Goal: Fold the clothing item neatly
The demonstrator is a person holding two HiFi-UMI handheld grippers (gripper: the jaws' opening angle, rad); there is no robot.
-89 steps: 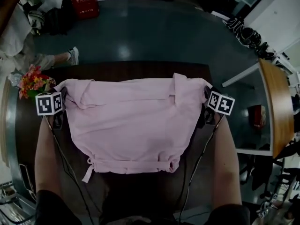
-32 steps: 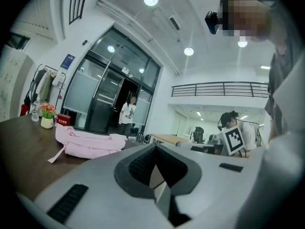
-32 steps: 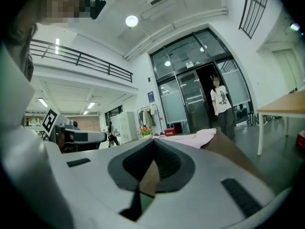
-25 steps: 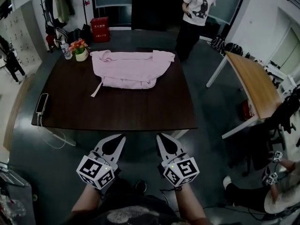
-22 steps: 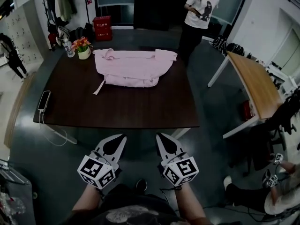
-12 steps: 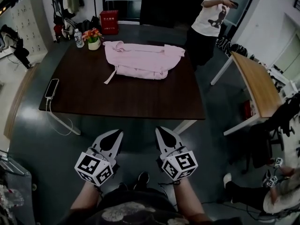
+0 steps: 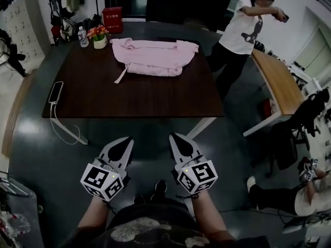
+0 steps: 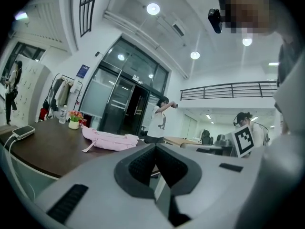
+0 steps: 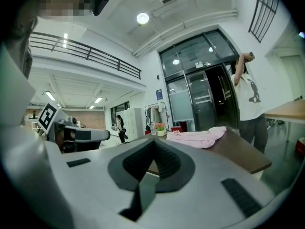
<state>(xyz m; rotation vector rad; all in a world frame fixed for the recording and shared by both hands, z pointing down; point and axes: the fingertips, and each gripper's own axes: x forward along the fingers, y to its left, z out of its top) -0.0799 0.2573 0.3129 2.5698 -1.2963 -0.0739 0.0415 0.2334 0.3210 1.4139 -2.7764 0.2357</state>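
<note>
A pink garment (image 7: 154, 57) lies folded at the far side of a dark wooden table (image 7: 134, 94), a drawstring trailing off its left side. It also shows small in the left gripper view (image 8: 110, 140) and the right gripper view (image 9: 198, 137). Both grippers are held low in front of the person, well short of the table. The left gripper (image 7: 123, 142) is shut and holds nothing. The right gripper (image 7: 176, 139) is shut too, with nothing in it. Each carries its marker cube near the hands.
A flower pot (image 7: 99, 37) and a water bottle (image 7: 83, 36) stand at the table's far left corner. A phone (image 7: 55, 92) with a cable lies at the left edge. A person in a white T-shirt (image 7: 242, 32) stands right of the table. A lighter wooden table (image 7: 275, 84) is further right.
Several seconds ago both grippers were at the garment's far corners on the table. Since then the person has stepped back, and the bystander has moved beside the table.
</note>
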